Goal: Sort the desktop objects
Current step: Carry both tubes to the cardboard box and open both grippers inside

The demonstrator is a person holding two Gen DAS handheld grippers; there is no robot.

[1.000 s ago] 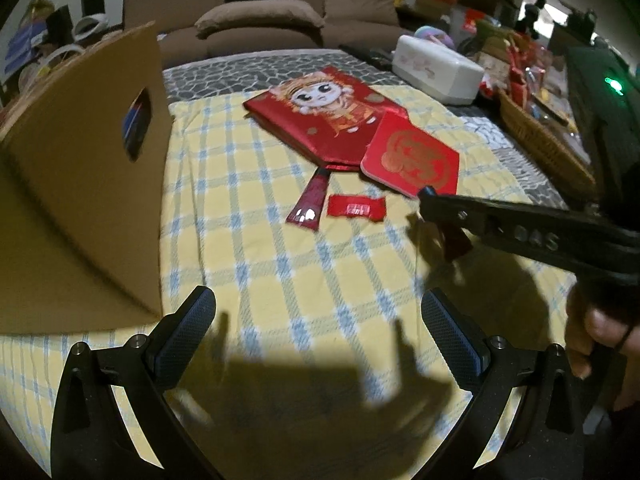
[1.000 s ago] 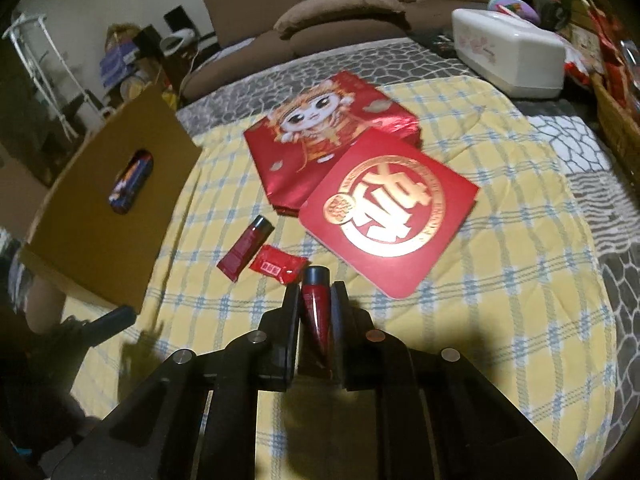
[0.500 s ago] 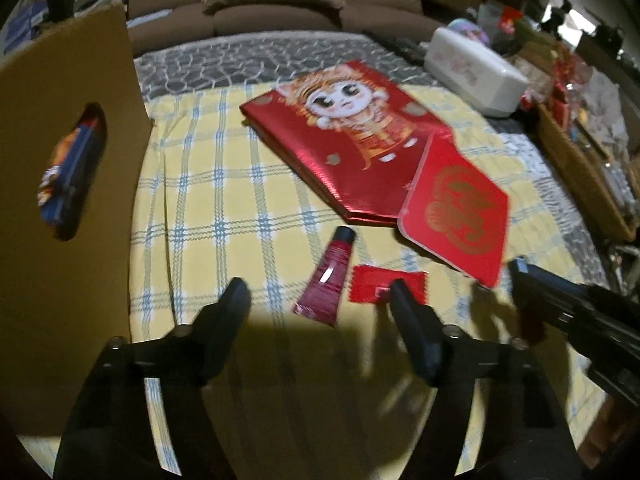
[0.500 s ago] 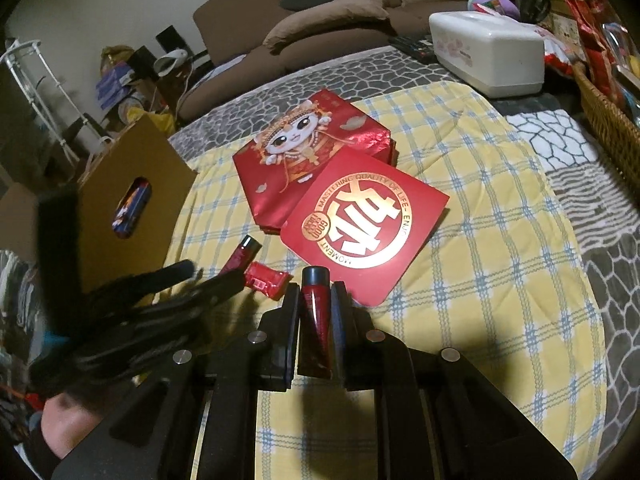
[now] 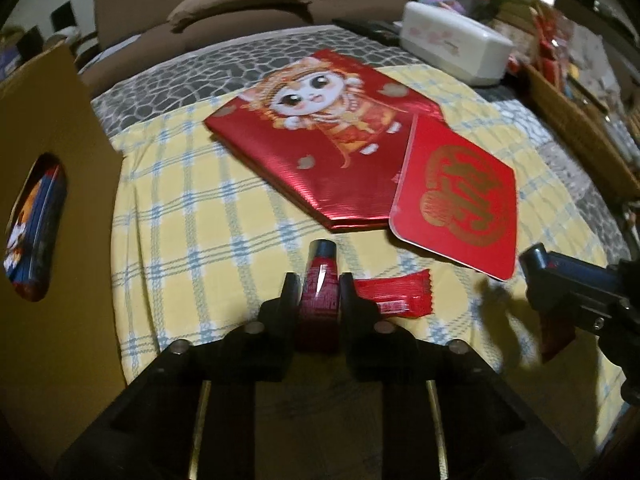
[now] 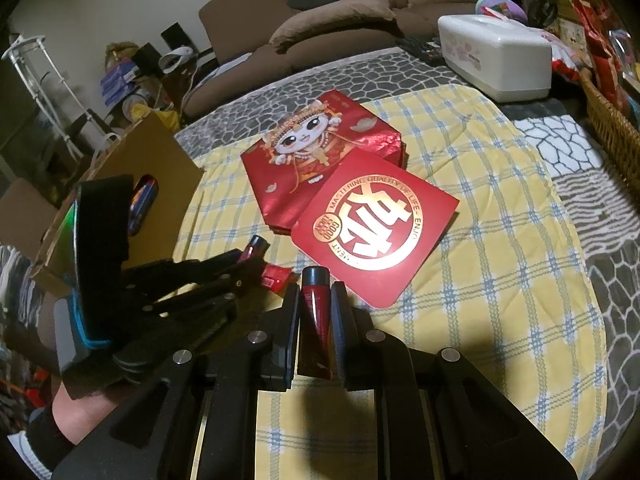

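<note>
My left gripper (image 5: 319, 284) is shut on a red tube with a black cap (image 5: 320, 280) lying on the yellow checked cloth (image 5: 192, 216). A red candy packet (image 5: 390, 294) lies just right of it. My right gripper (image 6: 315, 294) is shut on a second dark red tube (image 6: 316, 316) and holds it above the cloth. The left gripper (image 6: 256, 264) also shows in the right wrist view, at the left, over the first tube (image 6: 254, 247). A red cartoon gift bag (image 5: 320, 132) and a red card with gold print (image 5: 460, 204) lie beyond.
A cardboard box (image 5: 44, 208) with a handle hole stands at the left. A white plastic case (image 5: 452, 46) sits at the back right, a wicker basket (image 6: 612, 124) at the right edge. A brown sofa (image 6: 340, 28) stands behind the table.
My left gripper moved forward and down over the first red tube and closed on it. My right gripper stayed shut on its tube, shifting only slightly.
</note>
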